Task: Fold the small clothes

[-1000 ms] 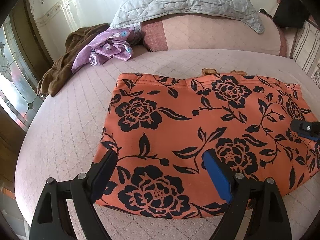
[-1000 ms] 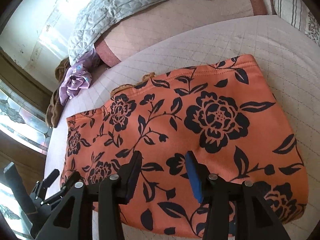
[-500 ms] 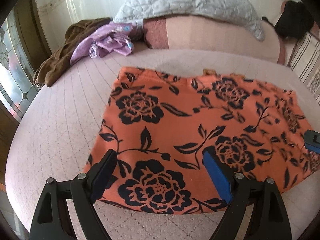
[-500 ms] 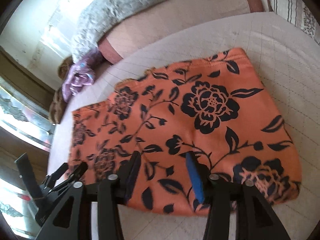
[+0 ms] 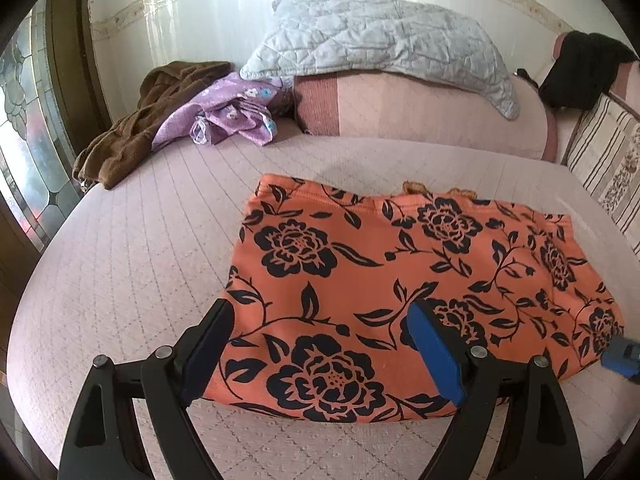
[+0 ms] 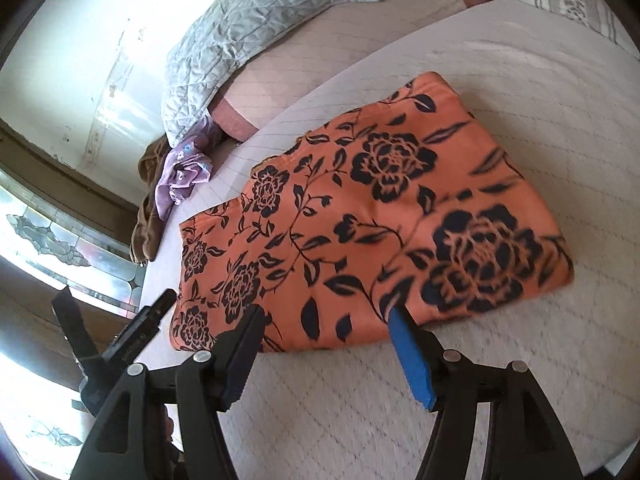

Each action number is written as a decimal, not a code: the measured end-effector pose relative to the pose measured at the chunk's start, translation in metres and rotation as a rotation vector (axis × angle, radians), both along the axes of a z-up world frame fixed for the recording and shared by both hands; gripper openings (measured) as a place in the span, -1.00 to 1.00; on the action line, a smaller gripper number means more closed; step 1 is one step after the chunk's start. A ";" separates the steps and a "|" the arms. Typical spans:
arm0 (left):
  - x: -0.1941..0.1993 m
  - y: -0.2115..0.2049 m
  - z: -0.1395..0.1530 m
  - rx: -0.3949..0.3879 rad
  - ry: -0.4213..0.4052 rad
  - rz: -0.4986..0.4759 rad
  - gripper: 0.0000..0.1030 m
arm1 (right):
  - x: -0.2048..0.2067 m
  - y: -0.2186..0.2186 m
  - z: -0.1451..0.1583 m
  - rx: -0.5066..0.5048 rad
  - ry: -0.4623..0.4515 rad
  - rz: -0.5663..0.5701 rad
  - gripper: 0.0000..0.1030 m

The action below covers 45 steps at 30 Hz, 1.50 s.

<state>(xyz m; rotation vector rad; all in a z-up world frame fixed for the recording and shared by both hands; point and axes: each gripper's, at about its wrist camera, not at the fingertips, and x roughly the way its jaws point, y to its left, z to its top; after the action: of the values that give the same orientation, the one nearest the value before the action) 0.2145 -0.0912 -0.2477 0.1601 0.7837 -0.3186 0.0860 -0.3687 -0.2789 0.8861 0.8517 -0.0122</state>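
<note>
Orange black-flowered garment folded flat on pale quilted bedspread at frame centre, left gripper jaws wide apart above its near edge, right gripper jaws just opening, nothing between them, purple cloth and brown cloth upper left, grey quilted pillow at top.

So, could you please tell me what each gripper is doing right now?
Left gripper: open, holding nothing.
Right gripper: open, just been opening, holding nothing.
</note>
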 end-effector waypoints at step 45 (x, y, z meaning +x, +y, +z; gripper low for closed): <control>0.025 -0.024 -0.055 0.125 0.200 0.017 0.72 | -0.026 -0.061 -0.071 0.252 0.042 -0.279 0.34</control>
<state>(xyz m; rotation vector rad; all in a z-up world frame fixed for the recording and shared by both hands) 0.2393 -0.1157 -0.3026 0.2414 1.0037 -0.2723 0.0599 -0.4296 -0.3500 1.2407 0.7728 -0.1701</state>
